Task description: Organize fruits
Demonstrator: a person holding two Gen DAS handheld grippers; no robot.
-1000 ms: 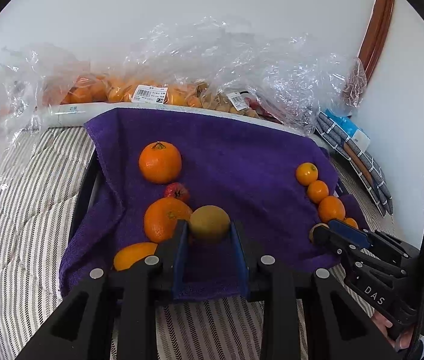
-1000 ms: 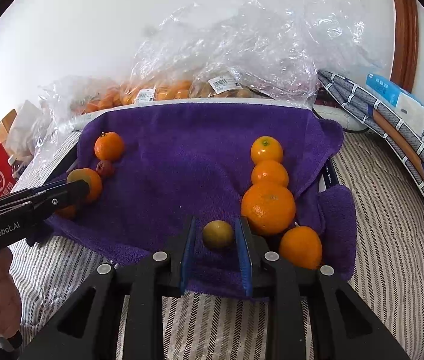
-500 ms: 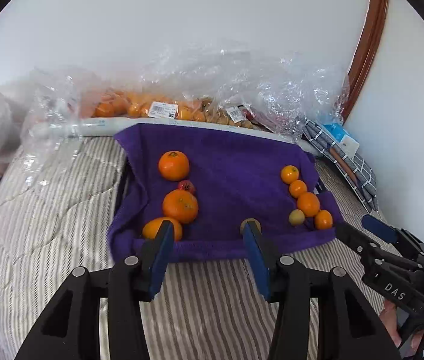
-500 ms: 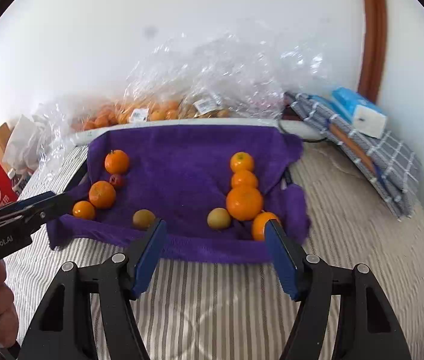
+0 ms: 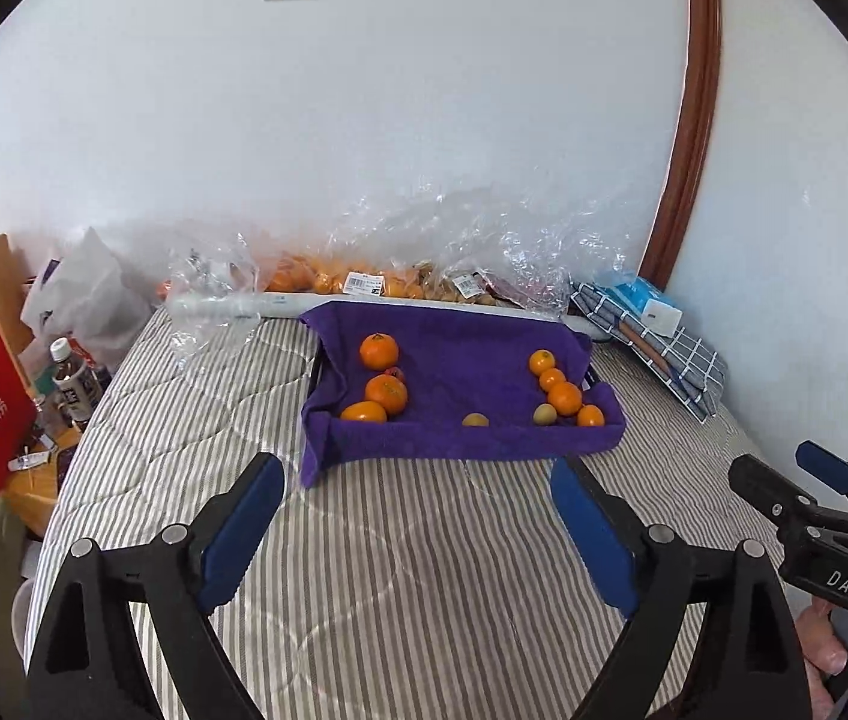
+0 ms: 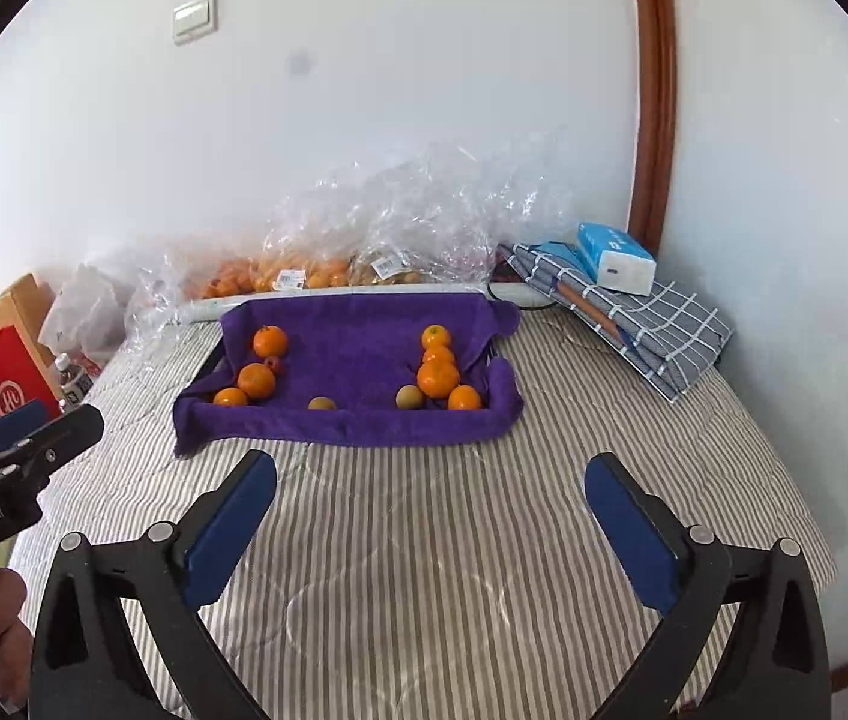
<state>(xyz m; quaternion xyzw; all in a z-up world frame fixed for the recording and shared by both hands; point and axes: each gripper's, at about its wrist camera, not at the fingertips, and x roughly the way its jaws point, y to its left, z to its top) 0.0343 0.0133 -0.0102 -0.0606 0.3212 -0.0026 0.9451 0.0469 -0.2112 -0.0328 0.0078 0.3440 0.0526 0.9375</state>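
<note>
Striped quilted bed (image 6: 454, 540) carries a purple towel (image 6: 351, 420) at centre, clear plastic bags (image 6: 424, 222) along the wall, and folded checked cloth (image 6: 664, 324) at right.

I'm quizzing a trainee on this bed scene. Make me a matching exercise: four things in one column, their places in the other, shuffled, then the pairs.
Things:
1. purple towel
2. blue tissue pack
3. red paper bag
4. small red fruit

Places:
A. on the folded checked cloth
B. beside the bed's left edge
C. spread on the striped bed cover, under the fruit
D. between two oranges in the left-hand group

Pairs: 1-C, 2-A, 3-B, 4-D
</note>
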